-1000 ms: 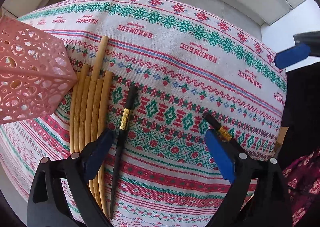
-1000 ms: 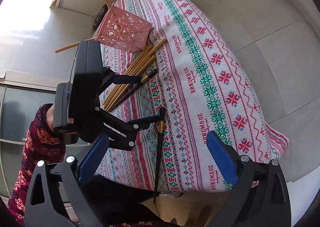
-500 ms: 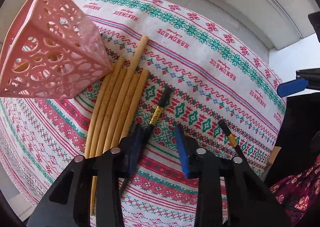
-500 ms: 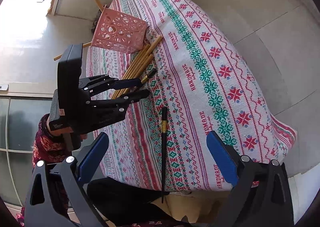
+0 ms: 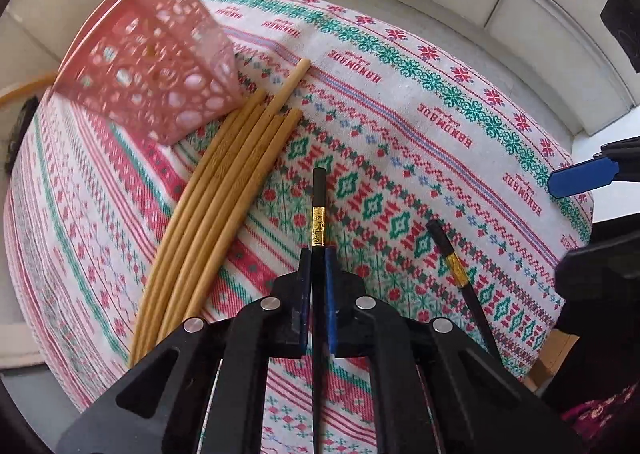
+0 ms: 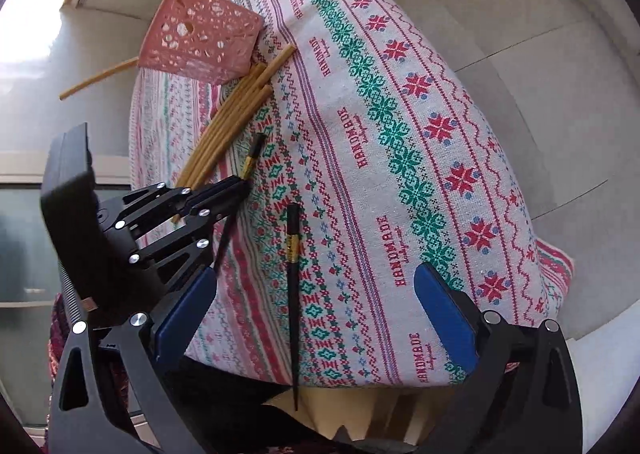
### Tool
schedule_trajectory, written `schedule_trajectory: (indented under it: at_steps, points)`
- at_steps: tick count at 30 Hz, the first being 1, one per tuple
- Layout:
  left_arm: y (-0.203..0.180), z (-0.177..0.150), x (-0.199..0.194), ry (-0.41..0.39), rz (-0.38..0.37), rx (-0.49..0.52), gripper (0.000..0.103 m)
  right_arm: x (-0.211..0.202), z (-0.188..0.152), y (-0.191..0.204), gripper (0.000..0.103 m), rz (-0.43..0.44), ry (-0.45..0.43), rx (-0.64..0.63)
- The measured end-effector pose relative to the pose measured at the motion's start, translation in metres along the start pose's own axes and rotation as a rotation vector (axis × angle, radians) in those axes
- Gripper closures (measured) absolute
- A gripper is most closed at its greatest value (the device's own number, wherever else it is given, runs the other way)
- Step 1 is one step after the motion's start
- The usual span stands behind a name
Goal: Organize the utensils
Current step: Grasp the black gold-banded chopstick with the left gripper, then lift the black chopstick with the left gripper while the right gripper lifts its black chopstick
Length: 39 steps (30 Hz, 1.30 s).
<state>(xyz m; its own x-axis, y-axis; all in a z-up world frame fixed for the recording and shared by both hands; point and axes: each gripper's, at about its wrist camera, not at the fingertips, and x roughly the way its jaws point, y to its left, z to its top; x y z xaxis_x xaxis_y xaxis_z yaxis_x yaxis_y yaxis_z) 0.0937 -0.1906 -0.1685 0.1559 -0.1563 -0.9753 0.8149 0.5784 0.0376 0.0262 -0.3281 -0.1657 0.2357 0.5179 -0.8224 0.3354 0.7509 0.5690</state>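
Nearest, left gripper (image 5: pixel 318 254) has just closed, pads pinching 1 black chopstick (image 5: pixel 319 190) w/ gold band; right gripper (image 6: pixel 316 306) spread wide, nothing in it, above the 2nd black chopstick (image 6: pixel 293 294) lying on the tablecloth (image 6: pixel 400 134). Farther left: 6 bamboo chopsticks (image 5: pixel 224 190) in a bundle. Far left, pink basket (image 5: pixel 160 66) w/ 2 more bamboo sticks (image 6: pixel 96 78) poking out.

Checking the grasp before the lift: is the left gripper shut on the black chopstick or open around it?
Shut on it: the left gripper has its blue pads pressed against both sides of the black chopstick.
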Motion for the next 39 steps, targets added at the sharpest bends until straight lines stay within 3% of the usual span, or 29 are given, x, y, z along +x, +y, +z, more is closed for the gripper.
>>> schedule_trajectory:
  at_steps: [2, 6, 9, 14, 15, 18, 23, 26, 29, 30, 32, 35, 36, 37, 39]
  points:
    - [0.008, -0.02, -0.006, -0.012, -0.031, -0.072, 0.097, 0.003, -0.002, 0.009, 0.007, -0.052, -0.022, -0.024]
    - [0.031, -0.06, -0.02, -0.022, -0.088, -0.243, 0.097, 0.02, -0.002, 0.026, 0.007, -0.038, 0.025, -0.025]
    - [0.038, -0.082, -0.026, -0.002, -0.092, -0.296, 0.097, 0.038, -0.002, 0.037, 0.006, -0.064, 0.061, -0.007]
    - [0.049, -0.102, -0.032, -0.015, -0.131, -0.35, 0.091, 0.061, -0.005, 0.067, 0.006, -0.24, 0.049, -0.076]
    - [0.052, -0.104, -0.035, -0.027, -0.126, -0.355, 0.085, 0.066, -0.005, 0.073, 0.006, -0.272, 0.058, -0.091]
    - [0.066, -0.112, -0.051, -0.069, -0.103, -0.352, 0.082, 0.079, 0.0, 0.085, 0.006, -0.315, 0.09, -0.101]
    - [0.067, -0.099, -0.057, -0.093, -0.117, -0.327, 0.082, 0.083, 0.013, 0.081, 0.006, -0.275, 0.12, -0.022]
    - [0.059, -0.09, -0.047, -0.027, -0.104, -0.294, 0.081, 0.08, 0.015, 0.072, 0.006, -0.244, 0.15, -0.005]
    - [0.05, -0.089, -0.044, -0.007, -0.033, -0.214, 0.089, 0.079, 0.017, 0.065, 0.006, -0.246, 0.168, 0.017]
    - [0.048, -0.091, -0.046, -0.018, -0.032, -0.211, 0.097, 0.076, 0.014, 0.068, 0.006, -0.257, 0.172, 0.017]
    - [0.049, -0.096, -0.049, -0.045, -0.041, -0.238, 0.097, 0.082, 0.016, 0.075, 0.007, -0.291, 0.175, 0.012]
    - [0.058, -0.114, -0.061, -0.072, -0.067, -0.298, 0.097, 0.086, 0.017, 0.084, 0.019, -0.372, 0.154, -0.013]
    - [0.062, -0.121, -0.066, -0.083, -0.075, -0.317, 0.097, 0.084, 0.016, 0.088, 0.033, -0.406, 0.138, -0.032]
    - [0.063, -0.13, -0.07, -0.099, -0.074, -0.339, 0.097, 0.084, 0.016, 0.092, 0.056, -0.43, 0.123, -0.051]
    - [0.068, -0.14, -0.081, -0.133, -0.081, -0.373, 0.097, 0.084, 0.018, 0.093, 0.066, -0.436, 0.119, -0.04]
